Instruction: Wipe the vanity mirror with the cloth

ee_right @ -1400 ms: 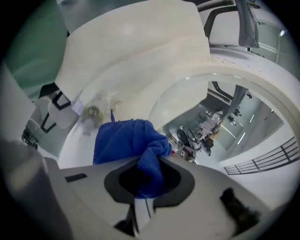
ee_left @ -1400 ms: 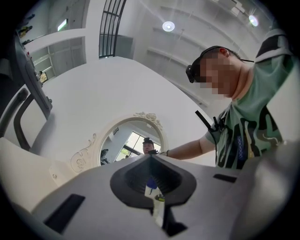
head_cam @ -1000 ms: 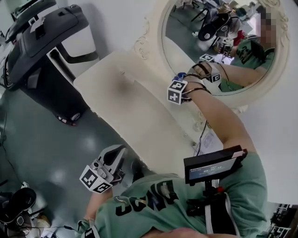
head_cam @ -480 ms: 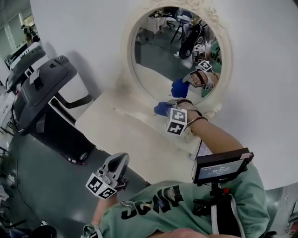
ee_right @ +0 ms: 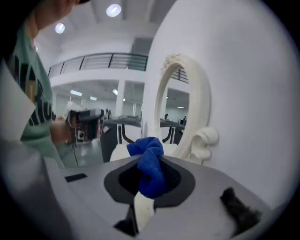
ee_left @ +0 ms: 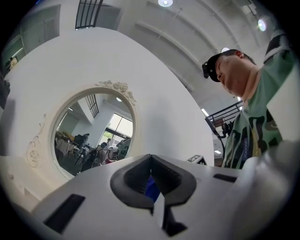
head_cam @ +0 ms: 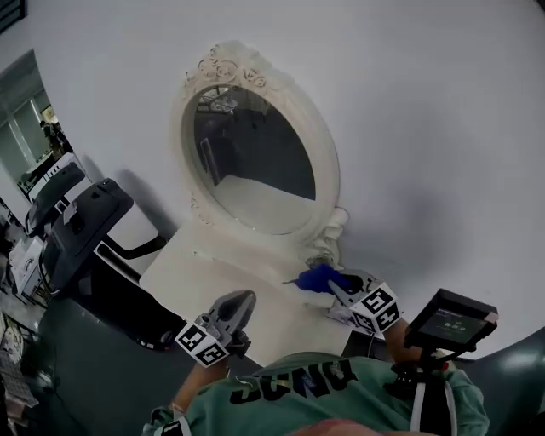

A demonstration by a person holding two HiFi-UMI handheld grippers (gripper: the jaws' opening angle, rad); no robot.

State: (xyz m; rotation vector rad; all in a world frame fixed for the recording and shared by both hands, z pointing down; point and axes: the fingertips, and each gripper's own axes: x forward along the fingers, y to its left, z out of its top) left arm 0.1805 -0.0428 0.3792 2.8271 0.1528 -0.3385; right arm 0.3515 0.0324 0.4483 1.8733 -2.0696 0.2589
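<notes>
A big open hall rather than a home: a mezzanine railing [ee_right: 93,61] and ceiling lights [ee_right: 113,10] up beyond the mirror [head_cam: 255,166], and a treadmill [head_cam: 81,230] parked beside it.

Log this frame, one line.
right gripper: shut on crumpled blue cloth | cloth: off oval white-framed vanity mirror, near its base | left gripper: shut, empty

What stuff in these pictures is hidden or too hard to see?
- Head view: smudges on the mirror glass, too dark and small to tell.
- Right gripper view: the cloth's lower end, pinched out of sight inside the right gripper.
- Left gripper view: the table, hidden behind the left gripper's body.
</notes>
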